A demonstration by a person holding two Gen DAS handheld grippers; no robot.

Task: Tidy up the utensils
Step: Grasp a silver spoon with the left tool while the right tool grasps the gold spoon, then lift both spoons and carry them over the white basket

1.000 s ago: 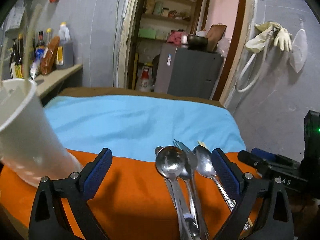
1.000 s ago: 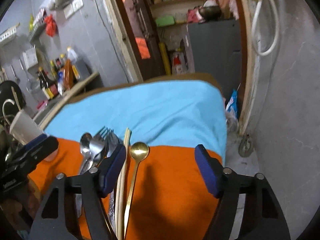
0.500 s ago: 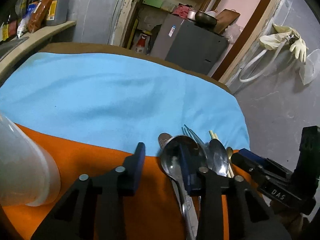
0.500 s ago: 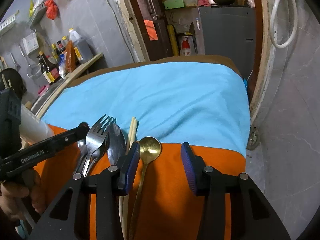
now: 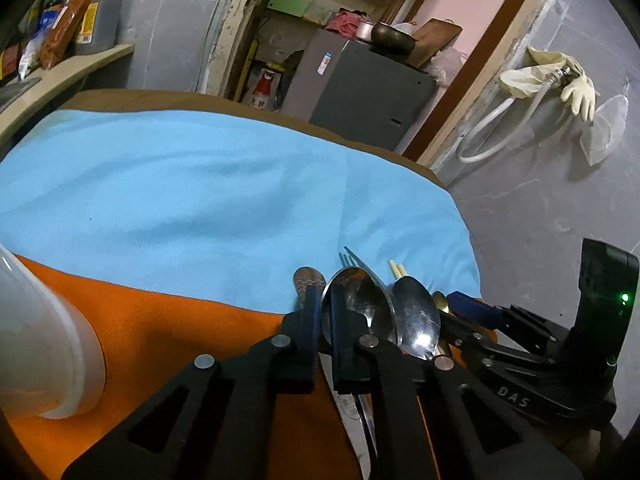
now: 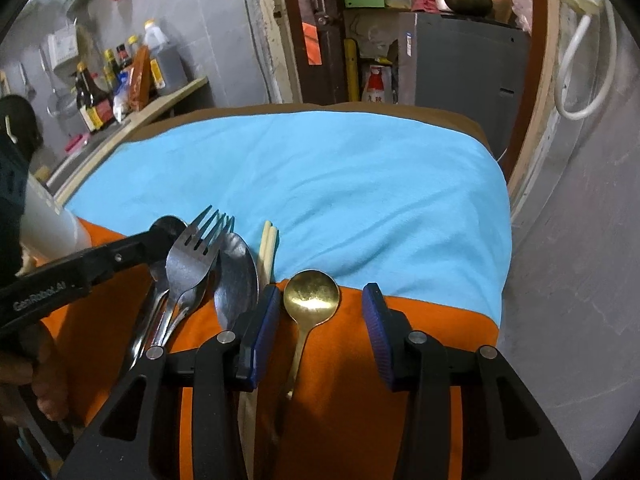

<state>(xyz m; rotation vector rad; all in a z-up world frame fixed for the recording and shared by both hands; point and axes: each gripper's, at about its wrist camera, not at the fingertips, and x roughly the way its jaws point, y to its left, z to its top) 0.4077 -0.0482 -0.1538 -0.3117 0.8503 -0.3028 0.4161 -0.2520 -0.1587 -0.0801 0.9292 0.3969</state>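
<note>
On an orange cloth (image 6: 420, 344) lies a row of utensils: steel spoons, a fork (image 6: 192, 248), pale chopsticks (image 6: 267, 250) and a gold spoon (image 6: 311, 300). Left gripper (image 5: 326, 320) has closed on the large steel spoon (image 5: 360, 304) in that row. Right gripper (image 6: 320, 316) stands part open, pads either side of the gold spoon without touching. A white cup (image 5: 44, 344) stands at the far left

surface: brown table (image 6: 460, 118) | covers: blue cloth (image 6: 340, 184), orange cloth (image 6: 344, 400) | on orange: white cup (image 5: 44, 352), cutlery (image 6: 192, 264)
</note>
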